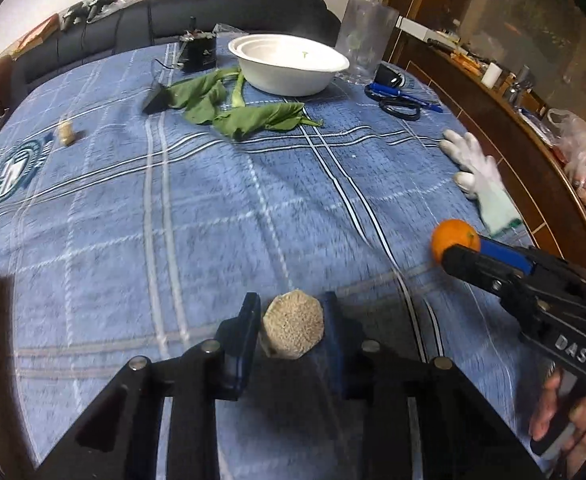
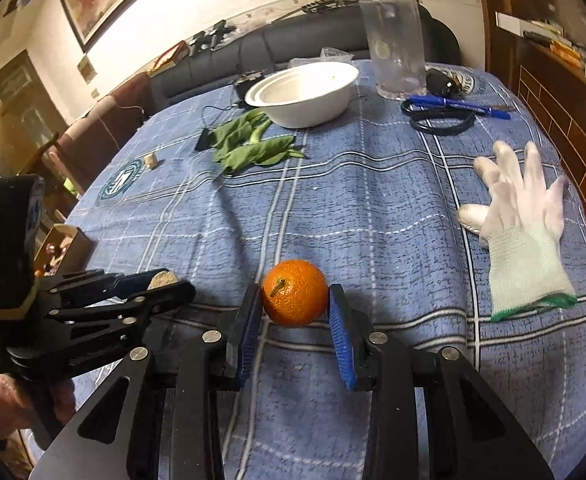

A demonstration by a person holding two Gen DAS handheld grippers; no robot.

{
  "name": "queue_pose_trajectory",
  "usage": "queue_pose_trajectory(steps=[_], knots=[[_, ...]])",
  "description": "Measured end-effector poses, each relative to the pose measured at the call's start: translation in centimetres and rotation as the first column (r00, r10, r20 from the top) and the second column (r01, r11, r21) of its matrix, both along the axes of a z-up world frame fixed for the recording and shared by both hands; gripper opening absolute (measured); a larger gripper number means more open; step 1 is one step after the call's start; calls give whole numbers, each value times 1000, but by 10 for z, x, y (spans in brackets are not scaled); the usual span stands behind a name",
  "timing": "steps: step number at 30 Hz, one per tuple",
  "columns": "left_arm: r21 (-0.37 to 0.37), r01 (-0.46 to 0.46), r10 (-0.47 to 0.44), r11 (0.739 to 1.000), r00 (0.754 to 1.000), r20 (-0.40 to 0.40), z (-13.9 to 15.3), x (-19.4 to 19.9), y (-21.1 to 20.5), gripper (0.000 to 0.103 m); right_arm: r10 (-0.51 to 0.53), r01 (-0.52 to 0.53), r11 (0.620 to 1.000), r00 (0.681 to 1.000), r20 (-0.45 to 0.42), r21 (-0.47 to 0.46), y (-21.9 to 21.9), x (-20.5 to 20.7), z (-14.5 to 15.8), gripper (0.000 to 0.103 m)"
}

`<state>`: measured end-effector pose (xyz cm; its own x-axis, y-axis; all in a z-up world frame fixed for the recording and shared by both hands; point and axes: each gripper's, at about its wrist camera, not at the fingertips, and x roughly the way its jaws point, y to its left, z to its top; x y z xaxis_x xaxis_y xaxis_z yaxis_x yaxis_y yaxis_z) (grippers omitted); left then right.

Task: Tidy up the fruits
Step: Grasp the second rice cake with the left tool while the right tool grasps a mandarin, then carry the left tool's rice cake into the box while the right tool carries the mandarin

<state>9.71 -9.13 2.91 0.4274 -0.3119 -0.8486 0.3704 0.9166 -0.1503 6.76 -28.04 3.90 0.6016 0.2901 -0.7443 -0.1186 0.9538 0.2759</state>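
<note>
My left gripper (image 1: 291, 320) is shut on a beige, rough, round piece (image 1: 293, 326) and holds it above the blue checked tablecloth (image 1: 213, 208). It also shows in the right wrist view (image 2: 165, 282) at the left. My right gripper (image 2: 296, 306) is shut on an orange (image 2: 295, 298) with a small stem. In the left wrist view the orange (image 1: 453, 238) and right gripper (image 1: 459, 254) are at the right edge. A white bowl (image 1: 289, 64) stands at the far side of the table; it also shows in the right wrist view (image 2: 303, 94).
Green leaves (image 1: 233, 108) lie in front of the bowl. A white glove (image 2: 521, 216) lies at the right. Black scissors and a blue pen (image 2: 445, 114), a clear plastic container (image 2: 397, 48) and a small beige piece (image 1: 65, 133) are also on the table.
</note>
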Motion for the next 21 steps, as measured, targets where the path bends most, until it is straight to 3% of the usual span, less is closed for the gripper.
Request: queue_pose_trajectory(steps=[5,12,21], knots=[[30,9,-10,1000,999,39,13,-39,20,34,24,-24,999,1000,5,-24,18,-22,4,33],[-4,-3,3,1000,999,46,26,-79,67,34,48,-50,997,998,-39,-60,50,-67,-1,33],[-33,-60,63,998,995,72,46,-110,162,34,65,-69,995,996,-58,-70,116,-107,2,33]])
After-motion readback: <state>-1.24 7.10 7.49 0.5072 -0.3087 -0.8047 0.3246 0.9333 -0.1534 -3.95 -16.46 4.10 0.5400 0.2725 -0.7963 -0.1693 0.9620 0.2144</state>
